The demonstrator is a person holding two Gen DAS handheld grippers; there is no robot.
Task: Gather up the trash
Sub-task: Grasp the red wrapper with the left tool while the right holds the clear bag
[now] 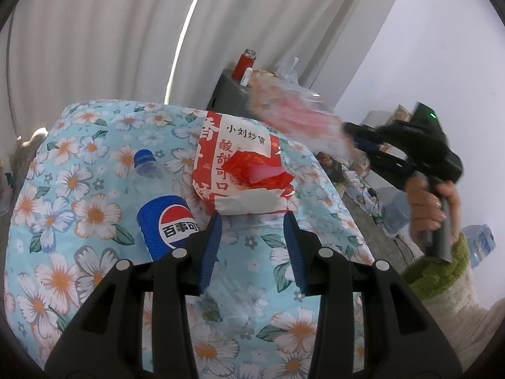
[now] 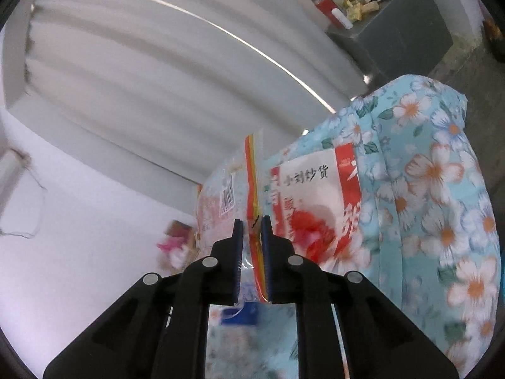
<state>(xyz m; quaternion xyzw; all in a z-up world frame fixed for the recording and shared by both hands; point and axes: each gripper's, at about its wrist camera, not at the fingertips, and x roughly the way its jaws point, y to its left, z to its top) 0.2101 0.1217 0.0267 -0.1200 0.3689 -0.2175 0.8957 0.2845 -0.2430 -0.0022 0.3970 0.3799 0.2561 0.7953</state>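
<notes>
- Right gripper (image 2: 252, 225) of mine pinches a clear plastic snack wrapper with a red and yellow seam (image 2: 252, 189), its blue pads nearly together with the thin film caught between them.
- That wrapper stands up from the jaws, a barcode label on its left panel, and from my left wrist camera it is a blurred pink and clear streak (image 1: 296, 120) held in the air above the far right side of the bed.
- My left gripper (image 1: 252, 218) has its jaws spread part way, nothing between the blue pads; the tips sit just at the folded white lower edge of a red and white paper food bag printed with Chinese characters (image 1: 240, 170).
- That paper bag lies on a light blue quilt with white and orange flowers (image 1: 79, 189), with crumpled red paper (image 1: 252, 170) sticking out of its open mouth.
- Left of the bag lies a blue paper Pepsi cup (image 1: 164, 224) on its side, and just beyond it a clear plastic bottle with a blue cap (image 1: 145, 164).
- My right hand (image 1: 429, 205) grips the handle of its tool, a green knitted cuff at the wrist.
- Behind the bed stands a dark grey cabinet (image 2: 407, 31) carrying a red flask (image 1: 243, 63) and assorted wrappers, in front of a pale curtain (image 1: 110, 31).
</notes>
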